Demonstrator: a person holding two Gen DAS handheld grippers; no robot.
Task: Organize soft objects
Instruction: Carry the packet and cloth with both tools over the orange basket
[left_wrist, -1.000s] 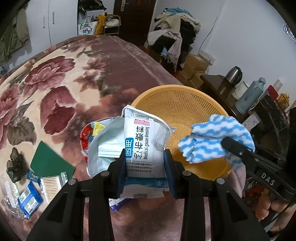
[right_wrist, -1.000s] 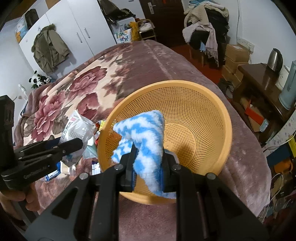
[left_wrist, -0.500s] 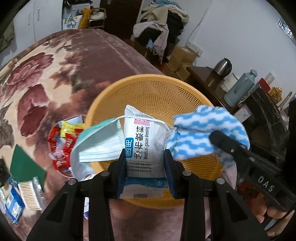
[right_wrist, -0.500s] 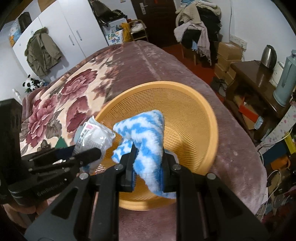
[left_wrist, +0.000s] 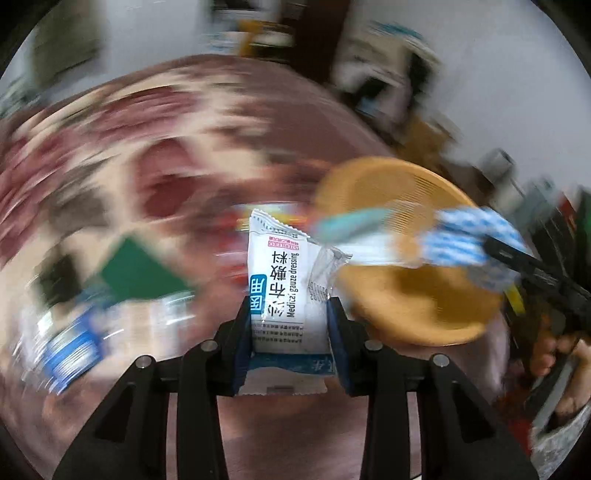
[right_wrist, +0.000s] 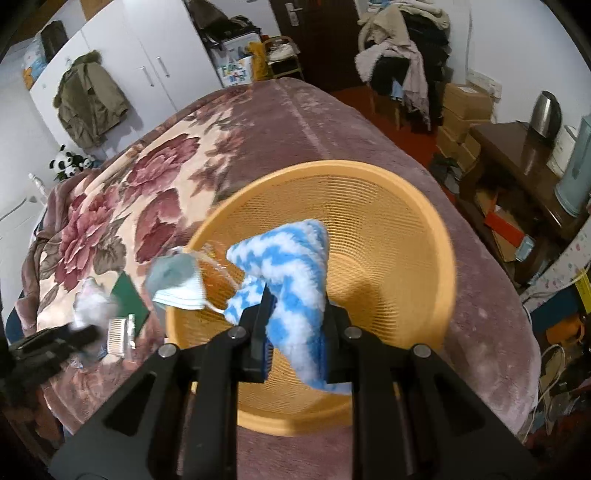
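White plastic, printed with blue and black lettering, the gauze pack (left_wrist: 290, 291) stands upright between the fingers of the left gripper (left_wrist: 290, 325), which pinch its lower sides; its long axis runs up and away from the camera, and the crimped top edge points to the far side. From that top edge a pale blue mask (right_wrist: 175, 282) trails to the right, hanging over the near-left rim of the basket (right_wrist: 439, 236); how it is joined to the pack cannot be told, since the left view is badly smeared.

The right gripper (right_wrist: 295, 334) has its fingers pressed on a fluffy blue-and-white cloth (right_wrist: 291, 266), held over the inside of the orange mesh basket. The cloth's long axis runs up from the fingers, slightly tilted, with a loose end drooping below the right finger.

Left of the basket, on the bed (right_wrist: 280, 122), lie a green card (right_wrist: 129, 295), a packet of cotton swabs (right_wrist: 117, 331) near it, and a blue box (left_wrist: 70, 352), all blurred. A floral blanket in cream and maroon covers the bed.

Beyond the bed are white wardrobes (right_wrist: 155, 62) with an olive coat (right_wrist: 90, 101) hanging on them, a dark door (right_wrist: 306, 33), a chair piled with clothes (right_wrist: 402, 55), cardboard boxes (right_wrist: 463, 110), and a dark side table (right_wrist: 517, 147) carrying a steel kettle (right_wrist: 546, 114).
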